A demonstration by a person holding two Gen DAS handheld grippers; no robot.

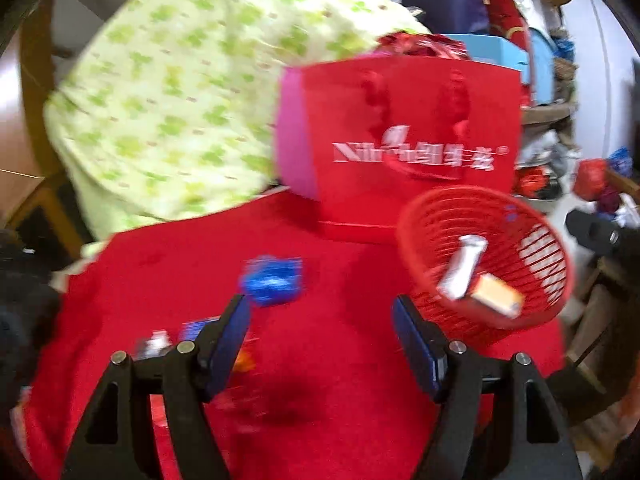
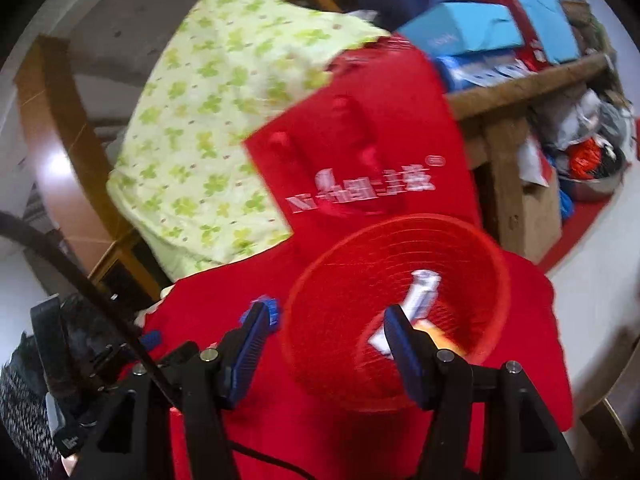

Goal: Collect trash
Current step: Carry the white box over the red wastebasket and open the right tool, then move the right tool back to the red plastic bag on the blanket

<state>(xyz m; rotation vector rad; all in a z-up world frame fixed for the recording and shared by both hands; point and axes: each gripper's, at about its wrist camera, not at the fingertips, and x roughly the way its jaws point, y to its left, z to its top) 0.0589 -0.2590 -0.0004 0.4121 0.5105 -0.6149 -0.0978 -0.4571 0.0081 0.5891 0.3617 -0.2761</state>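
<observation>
The left gripper [image 1: 320, 330] stands open over the red cloth [image 1: 340, 360], nothing between its jaws. A blue wrapper [image 1: 274, 282] lies just ahead. The right gripper [image 2: 322, 340] grips the near rim of the red basket [image 2: 396, 304], one finger inside. A silver packet [image 1: 464, 266] and a small box [image 1: 498, 294] lie in it.
</observation>
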